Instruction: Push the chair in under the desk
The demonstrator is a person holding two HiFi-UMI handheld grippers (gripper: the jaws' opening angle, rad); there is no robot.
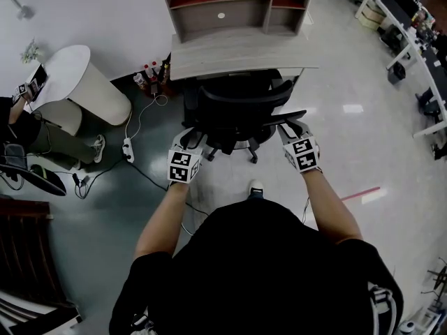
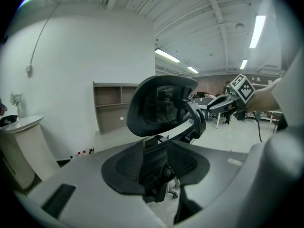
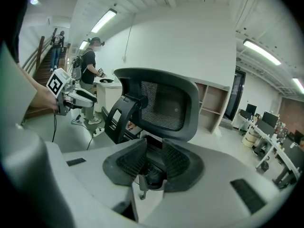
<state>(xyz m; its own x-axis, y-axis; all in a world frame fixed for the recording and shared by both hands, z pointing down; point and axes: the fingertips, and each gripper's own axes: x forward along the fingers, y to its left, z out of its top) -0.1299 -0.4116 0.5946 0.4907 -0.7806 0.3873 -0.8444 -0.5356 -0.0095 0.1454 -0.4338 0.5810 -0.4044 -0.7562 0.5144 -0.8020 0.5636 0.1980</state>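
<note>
A black mesh office chair stands in front of the light wood desk, its seat partly under the top. My left gripper is at the left end of the chair's backrest and my right gripper at the right end. In the left gripper view the pads close round the dark backrest frame, with the headrest just ahead. In the right gripper view the pads also hold dark frame between them, below the headrest.
A shelf unit stands on the desk. Left of the chair are a white round table, small bottles, and a power strip with cables across the floor. A person stands by that table. More desks line the right.
</note>
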